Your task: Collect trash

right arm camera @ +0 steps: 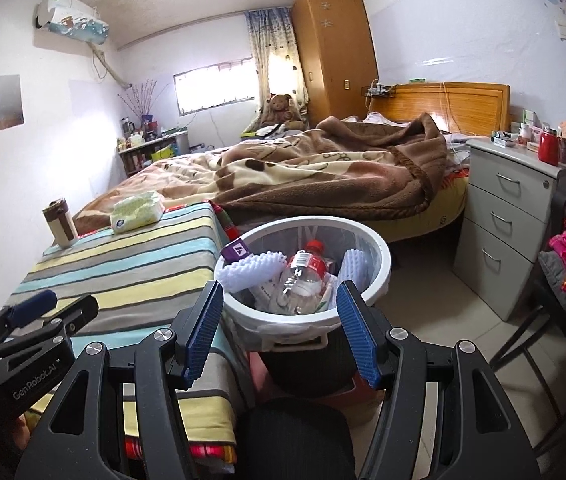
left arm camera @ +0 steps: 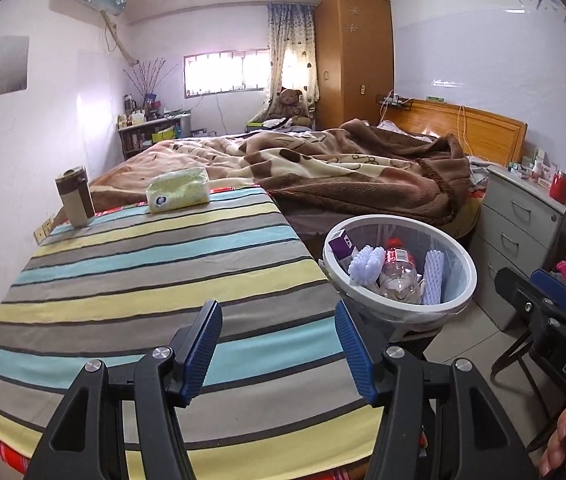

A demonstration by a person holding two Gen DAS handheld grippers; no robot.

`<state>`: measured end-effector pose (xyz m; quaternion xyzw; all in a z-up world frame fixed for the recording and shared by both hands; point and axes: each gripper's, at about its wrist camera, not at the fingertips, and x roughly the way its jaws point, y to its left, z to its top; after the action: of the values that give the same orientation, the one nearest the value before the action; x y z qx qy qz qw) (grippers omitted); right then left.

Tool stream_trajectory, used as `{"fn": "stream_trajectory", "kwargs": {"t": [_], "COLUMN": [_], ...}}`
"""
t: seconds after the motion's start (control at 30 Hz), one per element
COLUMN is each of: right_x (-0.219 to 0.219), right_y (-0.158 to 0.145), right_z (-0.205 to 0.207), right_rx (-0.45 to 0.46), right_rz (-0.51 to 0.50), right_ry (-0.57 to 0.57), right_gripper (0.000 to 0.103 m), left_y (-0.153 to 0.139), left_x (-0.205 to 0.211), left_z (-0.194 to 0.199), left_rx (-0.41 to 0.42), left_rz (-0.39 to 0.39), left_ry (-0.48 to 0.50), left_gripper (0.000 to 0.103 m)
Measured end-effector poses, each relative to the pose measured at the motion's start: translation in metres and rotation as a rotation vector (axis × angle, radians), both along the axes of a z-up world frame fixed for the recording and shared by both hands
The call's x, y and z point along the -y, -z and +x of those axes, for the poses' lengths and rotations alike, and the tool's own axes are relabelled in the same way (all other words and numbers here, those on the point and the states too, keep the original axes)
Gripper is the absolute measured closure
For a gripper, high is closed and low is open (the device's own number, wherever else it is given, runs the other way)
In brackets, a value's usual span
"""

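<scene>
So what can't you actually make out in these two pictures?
- Bottom of the white trash bin: in both views the bottle, foam sleeves and purple box cover it.
- Base of the bin: hidden behind the right claw in the right view, and behind the left claw in the left view.
- Small items on the grey nightstand: too small to name.
- Far shelf under the window: too small and overexposed.

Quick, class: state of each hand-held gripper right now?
Left hand-held gripper: open, holding nothing.
Right hand-held gripper: open, holding nothing.
</scene>
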<state>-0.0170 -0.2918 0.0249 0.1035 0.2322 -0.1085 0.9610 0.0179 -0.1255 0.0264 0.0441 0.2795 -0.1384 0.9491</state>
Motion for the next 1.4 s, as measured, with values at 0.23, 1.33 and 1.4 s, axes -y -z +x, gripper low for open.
{"fn": "stream_trajectory", "kwargs": {"t": [0.23, 1.33, 1.4], "right_x": [-0.008, -0.0085, -0.0087], "right_y": [0.0024, 0.0028, 0.0029], "right_z": [-0.0029, -0.004, -0.0033], "right_rx": [-0.006, -0.023, -0.021], "right_rz": [-0.001, -0.001, -0.001], "right_ry": [-0.01, -0.014, -0.012], "right_gripper": [0.042, 0.042, 0.042], "left_y": [0.0014, -0.0003, 0.0001], "left_x": [0.0, 0.0008, 0.0007], "left_z": [0.0001, -0.0009, -0.001], "left_rx": [0.001, -0.003, -0.002], "left_rz": [0.003, 0.003, 0.002], "left_ry": [-0.017, -0.019, -0.017], "left_gripper": [0.045, 0.045, 0.045]}}
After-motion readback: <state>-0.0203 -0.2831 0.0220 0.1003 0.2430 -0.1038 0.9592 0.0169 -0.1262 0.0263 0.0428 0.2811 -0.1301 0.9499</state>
